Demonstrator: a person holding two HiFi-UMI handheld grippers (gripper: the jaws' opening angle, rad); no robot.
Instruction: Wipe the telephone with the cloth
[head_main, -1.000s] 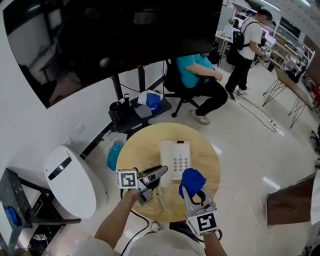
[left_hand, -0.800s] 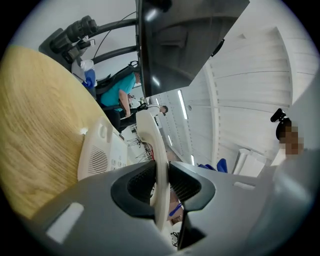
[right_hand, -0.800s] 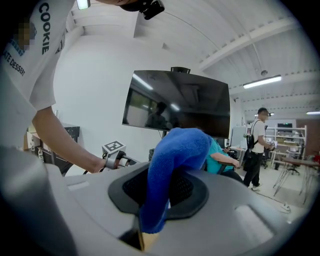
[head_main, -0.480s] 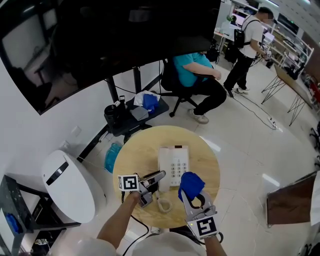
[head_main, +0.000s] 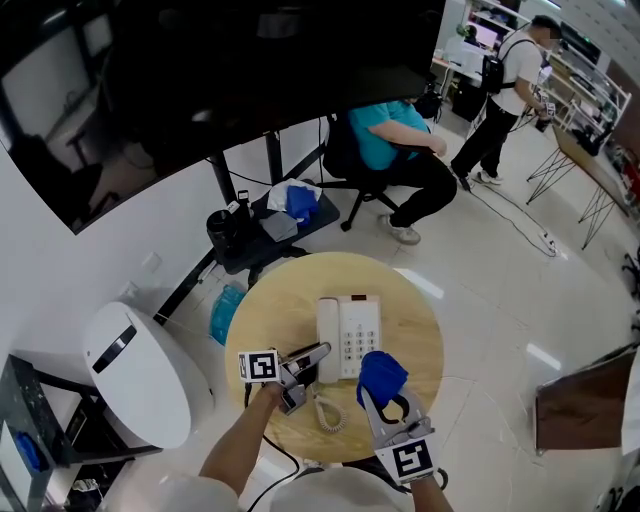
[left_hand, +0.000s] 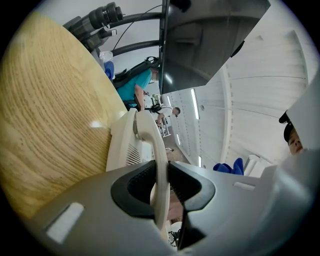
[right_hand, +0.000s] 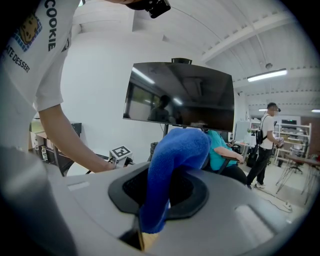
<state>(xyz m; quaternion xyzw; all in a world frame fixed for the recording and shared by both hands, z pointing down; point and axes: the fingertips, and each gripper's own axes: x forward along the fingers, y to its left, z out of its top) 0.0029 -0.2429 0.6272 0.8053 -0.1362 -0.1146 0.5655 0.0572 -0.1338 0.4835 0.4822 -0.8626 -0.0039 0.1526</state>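
While the telephone (head_main: 355, 333) sits at the middle of the round wooden table (head_main: 275, 310), in the lower centre of the head view, the left gripper (head_main: 312, 357) reaches in from the lower left and grips the lower end of the white handset (head_main: 327, 330). The handset lies along the left side of the telephone's keypad. In the left gripper view the jaws stand narrow, with the dark pads pressed on either face of the thin handset (left_hand: 150, 145), which runs up the frame from the left gripper (left_hand: 161, 187) toward the pale base behind it. No view shows whether the handset rests in its cradle or sits just above it. A coiled cord (head_main: 328, 412) lies on the table below the telephone, between the two grippers. The right gripper (head_main: 388, 397) is at the bottom centre, just right of the cord, and is clamped on a blue cloth (head_main: 381, 372) bunched near the telephone's lower right corner. In the right gripper view the cloth (right_hand: 175, 150) rises out of the right gripper (right_hand: 161, 192) and folds over to the right. A seated person in a teal shirt (head_main: 395, 135) is beyond the table, at the top of the frame.
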